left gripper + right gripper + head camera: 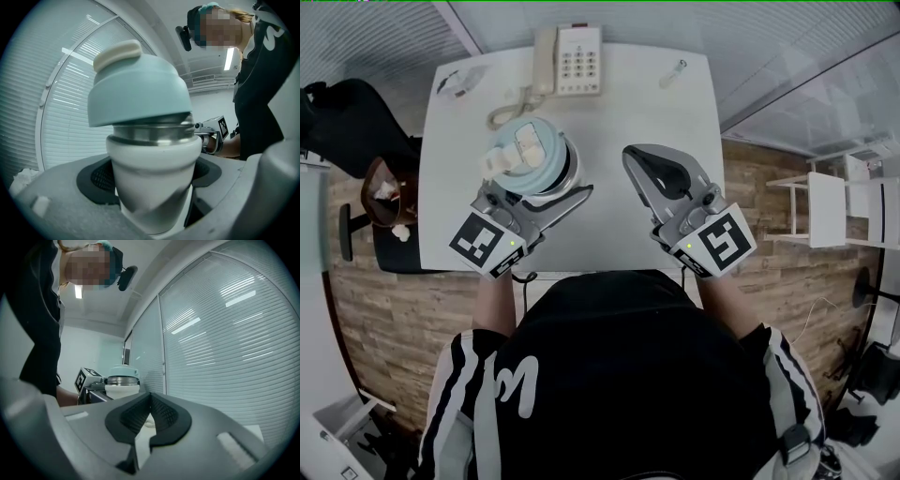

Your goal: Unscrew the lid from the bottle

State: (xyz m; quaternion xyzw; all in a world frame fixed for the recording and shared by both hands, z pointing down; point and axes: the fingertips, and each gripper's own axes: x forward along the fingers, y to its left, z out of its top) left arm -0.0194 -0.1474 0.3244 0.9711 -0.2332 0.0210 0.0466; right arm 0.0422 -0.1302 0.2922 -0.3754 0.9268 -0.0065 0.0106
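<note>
A bottle [551, 180] with a white body, a steel neck ring and a pale blue lid [528, 150] stands on the white table [609, 234]. My left gripper [536, 194] is shut on the bottle's white body [150, 173], with a pad on each side of it [99, 177]. The lid [136, 89] carries a cream cap and sits a little askew over the steel ring. My right gripper [649, 165] hovers to the right of the bottle, apart from it, shut with nothing between its fingers [150, 416]. In the right gripper view the bottle [122, 386] shows small at the left.
A white desk telephone [572, 58] with a coiled cord [502, 112] lies at the table's far edge. A small object [675, 67] sits at the far right corner, a packet [455, 80] at the far left. A black chair [356, 122] stands left, a white stand [825, 206] right.
</note>
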